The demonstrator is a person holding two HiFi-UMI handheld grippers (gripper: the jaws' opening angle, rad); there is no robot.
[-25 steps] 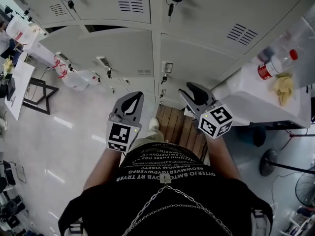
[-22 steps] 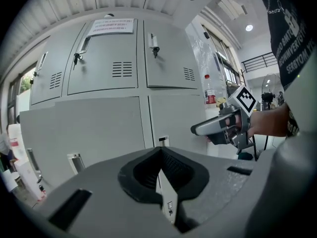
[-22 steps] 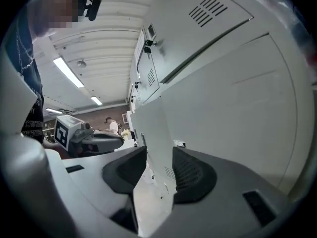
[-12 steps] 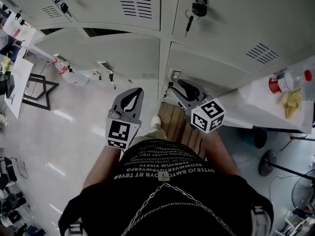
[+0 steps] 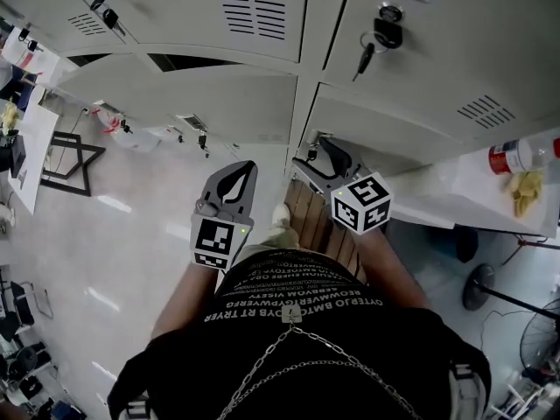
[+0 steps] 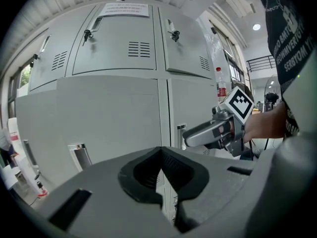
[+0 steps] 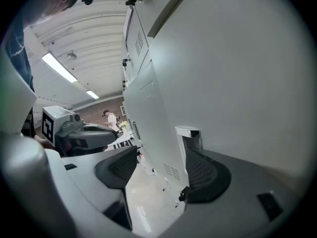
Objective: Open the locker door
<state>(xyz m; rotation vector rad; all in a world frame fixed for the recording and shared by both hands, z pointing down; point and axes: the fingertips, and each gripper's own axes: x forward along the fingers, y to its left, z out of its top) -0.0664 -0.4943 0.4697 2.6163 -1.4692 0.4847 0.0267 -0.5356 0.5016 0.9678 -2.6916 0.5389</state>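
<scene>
Up against a bank of pale grey metal lockers (image 5: 201, 7), a person (image 5: 297, 348) in a black shirt with white lettering holds out two grey hand-held grippers. The right gripper (image 7: 159, 158) points at the grey metal locker door (image 7: 237, 78) just right of the bank's vertical divider. Its jaws have just been opening and now stand wide apart, pressing on nothing. The door's small chrome recessed handle (image 7: 190, 133) sits just above the right-hand pad, and only pale floor (image 7: 148, 192) shows in the gap. The left gripper (image 6: 161, 155) hangs beside it, a little back from the lockers, its jaws pressed together with nothing between them. The door appears shut, flush with its frame. A bunch of dark keys (image 5: 378, 38) hangs from the lock of the locker above, and a wooden slatted board (image 5: 308, 221) lies on the floor at the person's feet.
</scene>
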